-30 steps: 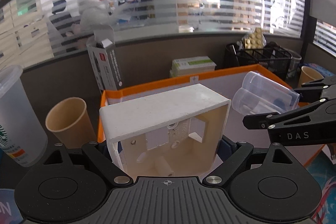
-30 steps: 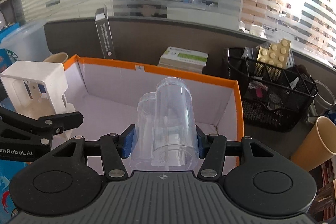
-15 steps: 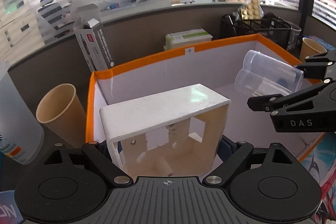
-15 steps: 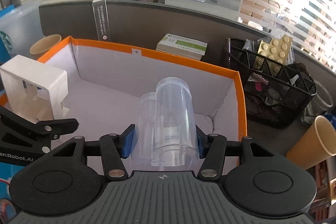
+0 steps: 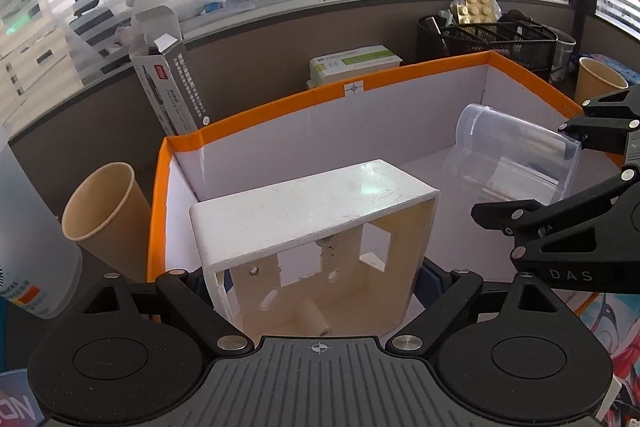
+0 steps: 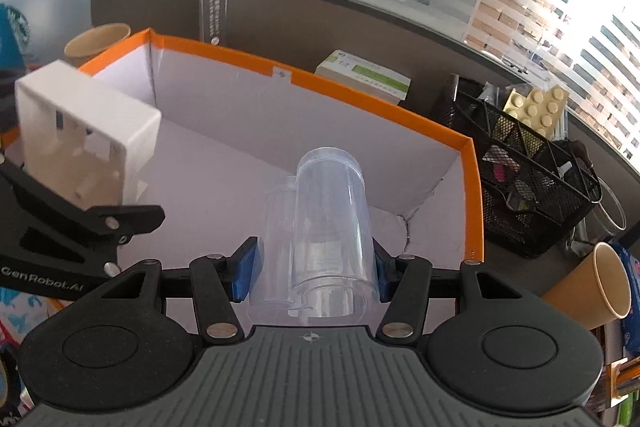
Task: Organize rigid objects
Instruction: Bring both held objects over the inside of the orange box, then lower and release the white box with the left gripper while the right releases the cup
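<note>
Descent toward the orange-rimmed cardboard box (image 5: 256, 115) is what has changed over the last second: in the left wrist view the box wall was seen lower and partly hidden before, whereas now the white interior is looked into more steeply, and the glass partition behind is pushed toward the top of the picture. From this it is judged that both objects are close to being set down inside, though neither is released yet. The left claw (image 5: 320, 279) is spread wide and is clamped on a white plastic electrical mounting box (image 5: 304, 227), which is held with its open cream-coloured cavity facing the camera, above the left end of the cardboard box. The right claw (image 6: 316, 267) is set narrow, and its blue pads (image 6: 246, 269) are pressed against a clear plastic cup (image 6: 332, 223), inside or beside which a second clear cup appears to be nested; it is held tilted, mouth toward the camera, over the right half of the cardboard box. Nothing else is seen lying on the white floor of the cardboard box. Outside it, a black mesh organiser (image 6: 520, 171) is filled with small items, among them a yellow studded building plate (image 6: 536, 109); what else is in it cannot be told. An empty paper cup (image 5: 108, 207) is seen tilted beside the left wall, and another paper cup (image 6: 592, 287) lies near the right corner on the table.
</note>
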Available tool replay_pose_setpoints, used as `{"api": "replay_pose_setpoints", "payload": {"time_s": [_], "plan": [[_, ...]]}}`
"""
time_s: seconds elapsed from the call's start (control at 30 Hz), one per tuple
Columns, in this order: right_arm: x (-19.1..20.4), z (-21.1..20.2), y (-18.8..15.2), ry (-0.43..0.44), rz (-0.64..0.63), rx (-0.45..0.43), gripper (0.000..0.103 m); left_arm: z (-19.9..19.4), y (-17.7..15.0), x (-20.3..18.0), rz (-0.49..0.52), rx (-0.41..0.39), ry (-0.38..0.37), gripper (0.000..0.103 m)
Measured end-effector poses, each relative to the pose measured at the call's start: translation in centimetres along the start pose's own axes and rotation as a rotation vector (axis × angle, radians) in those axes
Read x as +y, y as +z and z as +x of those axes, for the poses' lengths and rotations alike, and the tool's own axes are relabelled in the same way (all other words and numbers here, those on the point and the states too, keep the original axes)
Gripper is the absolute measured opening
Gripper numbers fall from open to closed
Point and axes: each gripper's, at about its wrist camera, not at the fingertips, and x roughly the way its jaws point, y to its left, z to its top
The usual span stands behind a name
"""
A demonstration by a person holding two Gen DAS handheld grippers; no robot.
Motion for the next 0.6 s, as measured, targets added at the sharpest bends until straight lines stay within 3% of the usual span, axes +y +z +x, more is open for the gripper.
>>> {"api": "replay_pose_setpoints", "payload": {"time_s": [0.6], "plan": [[0.49, 0.36, 0.04, -0.02, -0.033, 0.047, 0.052, -0.31, -0.47, 0.11, 0.01, 0.021, 0.002, 0.092]]}}
